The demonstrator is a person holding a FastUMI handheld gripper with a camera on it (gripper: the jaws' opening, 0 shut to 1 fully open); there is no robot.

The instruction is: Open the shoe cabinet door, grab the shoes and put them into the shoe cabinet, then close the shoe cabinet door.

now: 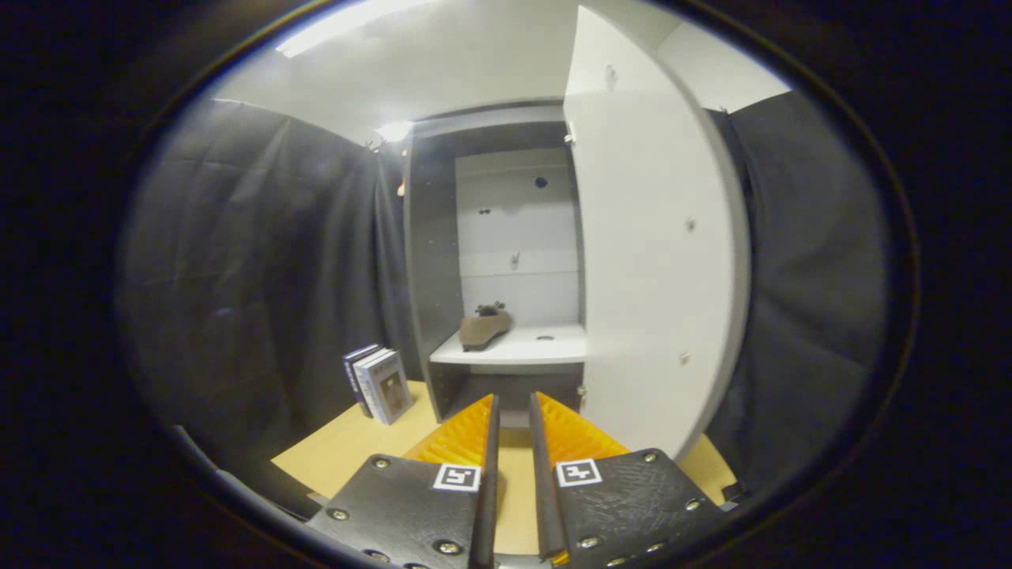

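Note:
The shoe cabinet (431, 261) stands ahead of me with grey side walls and a white back panel. Its white door (648, 261) is swung wide open on the right, edge toward me. A brown shoe (484, 325) lies on the white shelf (545, 348) inside, near the left wall. My gripper (514, 411) points at the cabinet's base, well short of the shelf. Its fingers stand a narrow gap apart and hold nothing.
Two or three books (379, 385) lean upright on the wooden table (348, 450) just left of the cabinet. Black cloth walls close in on both sides. The open door takes up the room to the right of my fingers.

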